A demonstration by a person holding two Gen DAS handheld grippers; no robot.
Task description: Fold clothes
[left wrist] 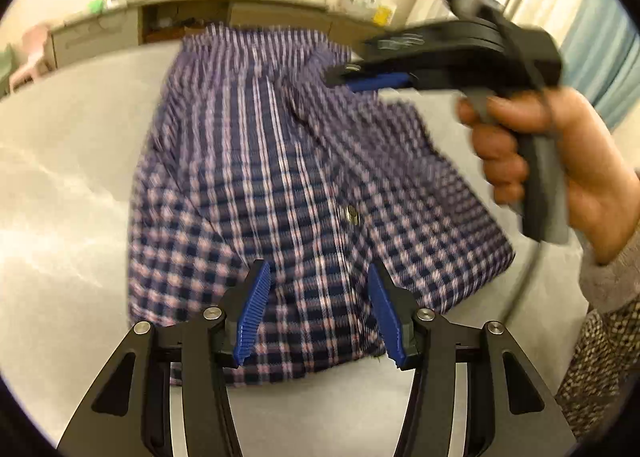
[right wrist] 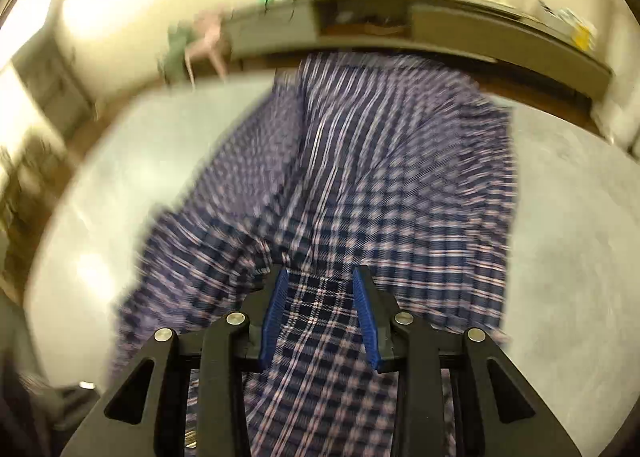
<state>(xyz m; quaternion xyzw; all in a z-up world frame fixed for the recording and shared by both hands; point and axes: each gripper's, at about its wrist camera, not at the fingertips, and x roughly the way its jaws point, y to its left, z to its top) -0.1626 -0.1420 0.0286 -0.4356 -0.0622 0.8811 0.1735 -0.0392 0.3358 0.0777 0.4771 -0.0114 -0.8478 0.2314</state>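
Note:
A navy, white and pink plaid garment (left wrist: pixel 288 185) lies spread on a pale grey table (left wrist: pixel 68 185), folded over on its right side, with a small button near its middle. My left gripper (left wrist: pixel 318 269) is open, its blue pads just above the near edge of the cloth. My right gripper (left wrist: pixel 340 79), held in a hand, hovers over the far right part of the garment; in its own view the right gripper (right wrist: pixel 320 277) is open over the plaid cloth (right wrist: pixel 380 177), holding nothing. Both views are motion-blurred.
A long low cabinet (left wrist: pixel 100 37) with jars and bottles on top runs along the far wall beyond the table (right wrist: pixel 568 197). A pink stool (left wrist: pixel 32 53) stands at far left. A blue curtain (left wrist: pixel 608 57) hangs at right. The person's sleeve (left wrist: pixel 600 345) is at lower right.

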